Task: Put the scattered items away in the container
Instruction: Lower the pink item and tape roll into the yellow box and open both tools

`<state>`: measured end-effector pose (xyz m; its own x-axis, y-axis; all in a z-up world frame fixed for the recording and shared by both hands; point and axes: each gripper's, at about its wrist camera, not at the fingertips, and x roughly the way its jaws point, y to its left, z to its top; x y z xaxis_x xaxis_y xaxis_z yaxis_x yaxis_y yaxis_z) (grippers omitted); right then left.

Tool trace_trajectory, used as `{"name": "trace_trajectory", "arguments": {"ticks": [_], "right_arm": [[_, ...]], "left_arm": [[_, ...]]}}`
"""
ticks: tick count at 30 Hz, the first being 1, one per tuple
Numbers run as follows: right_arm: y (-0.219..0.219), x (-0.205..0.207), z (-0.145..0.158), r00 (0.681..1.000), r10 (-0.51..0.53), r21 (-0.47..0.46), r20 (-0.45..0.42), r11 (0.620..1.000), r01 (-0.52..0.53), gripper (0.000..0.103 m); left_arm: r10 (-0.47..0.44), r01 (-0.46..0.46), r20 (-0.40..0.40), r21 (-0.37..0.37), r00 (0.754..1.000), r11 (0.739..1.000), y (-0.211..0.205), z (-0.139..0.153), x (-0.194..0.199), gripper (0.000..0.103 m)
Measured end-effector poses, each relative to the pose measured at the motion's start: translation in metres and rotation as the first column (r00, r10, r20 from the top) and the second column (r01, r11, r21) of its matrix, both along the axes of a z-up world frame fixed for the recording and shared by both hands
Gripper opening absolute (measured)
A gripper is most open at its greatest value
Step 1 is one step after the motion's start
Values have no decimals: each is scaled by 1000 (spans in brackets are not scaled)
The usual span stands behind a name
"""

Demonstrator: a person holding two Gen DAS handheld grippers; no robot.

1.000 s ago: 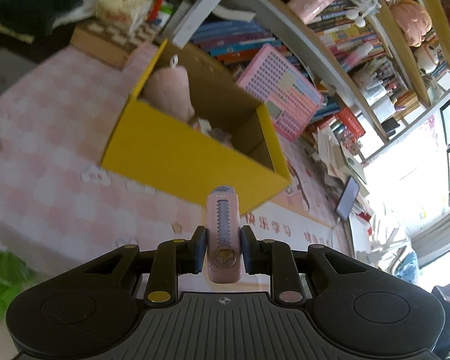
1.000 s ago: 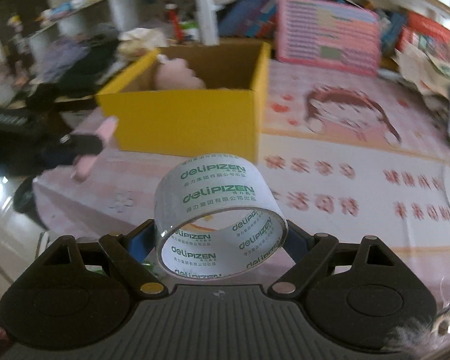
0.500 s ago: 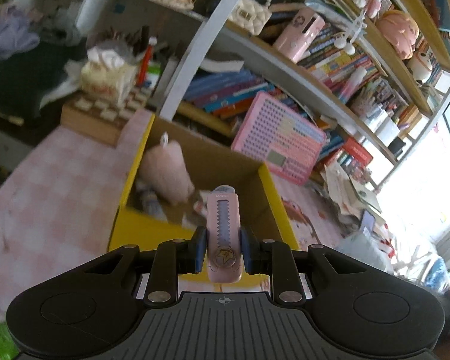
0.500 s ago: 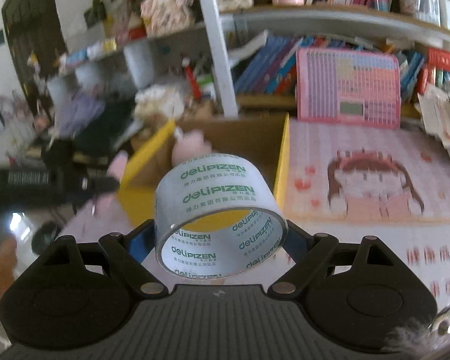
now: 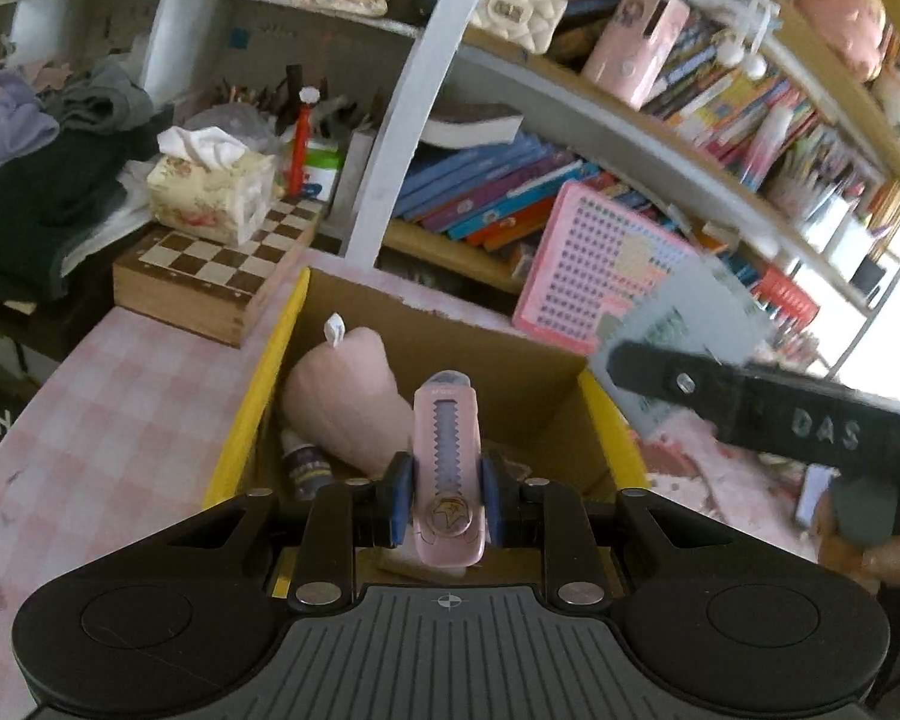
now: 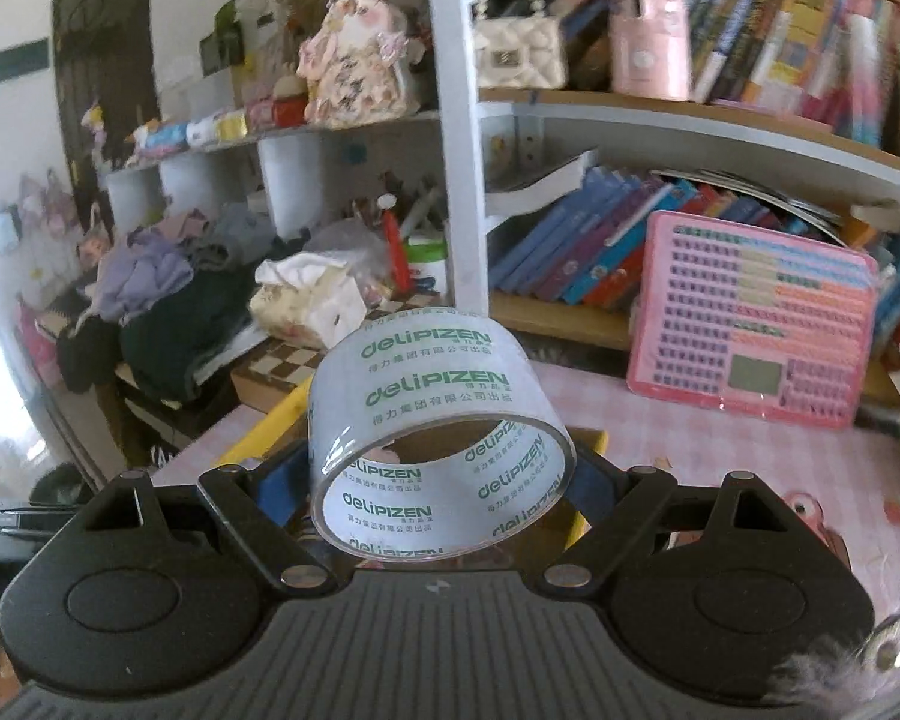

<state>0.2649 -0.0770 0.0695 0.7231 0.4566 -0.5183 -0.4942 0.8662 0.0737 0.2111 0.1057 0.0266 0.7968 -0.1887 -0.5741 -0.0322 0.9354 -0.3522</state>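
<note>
My left gripper (image 5: 444, 501) is shut on a pink utility knife (image 5: 447, 468) and holds it over the open yellow cardboard box (image 5: 258, 396). Inside the box lie a pink plush piece (image 5: 345, 402) and a small bottle (image 5: 306, 465). My right gripper (image 6: 435, 483) is shut on a roll of clear tape (image 6: 432, 414) printed with green letters, above the box's yellow rim (image 6: 270, 426). The right gripper's arm with the tape also shows in the left wrist view (image 5: 768, 414), just right of the box.
A pink checked cloth (image 5: 108, 414) covers the table. A wooden chessboard box (image 5: 210, 276) with a tissue box (image 5: 210, 192) stands behind on the left. A pink calculator board (image 6: 756, 330) leans against the bookshelf. Clothes (image 5: 36, 144) pile at far left.
Both grippers have risen and moved forward over the box. The left view now looks down into the box, and the right gripper with the tape has come into its right side.
</note>
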Motion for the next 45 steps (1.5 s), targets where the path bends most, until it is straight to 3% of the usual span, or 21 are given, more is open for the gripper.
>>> {"name": "trace_trajectory", "arguments": {"ticks": [10, 17, 28, 31, 33, 45], "right_arm": [[8, 59, -36, 994, 44, -78, -102, 996, -52, 87], [15, 81, -59, 976, 74, -86, -206, 992, -93, 87], [40, 102, -82, 957, 99, -135, -271, 981, -140, 88], [37, 102, -79, 961, 105, -110, -257, 985, -137, 89], [33, 101, -75, 966, 92, -99, -241, 988, -119, 91], [8, 67, -44, 982, 21, -19, -190, 1000, -25, 91]], "left_arm": [[-34, 44, -75, 125, 997, 991, -39, -27, 34, 23], [-31, 50, -141, 133, 990, 990, -53, -41, 50, 23], [4, 26, -180, 166, 984, 986, -58, -49, 65, 24], [18, 12, -195, 153, 981, 988, -54, -52, 66, 34], [29, -2, -190, 141, 981, 990, -50, -52, 62, 56], [6, 6, -79, 147, 997, 989, -38, -20, 25, 68]]}}
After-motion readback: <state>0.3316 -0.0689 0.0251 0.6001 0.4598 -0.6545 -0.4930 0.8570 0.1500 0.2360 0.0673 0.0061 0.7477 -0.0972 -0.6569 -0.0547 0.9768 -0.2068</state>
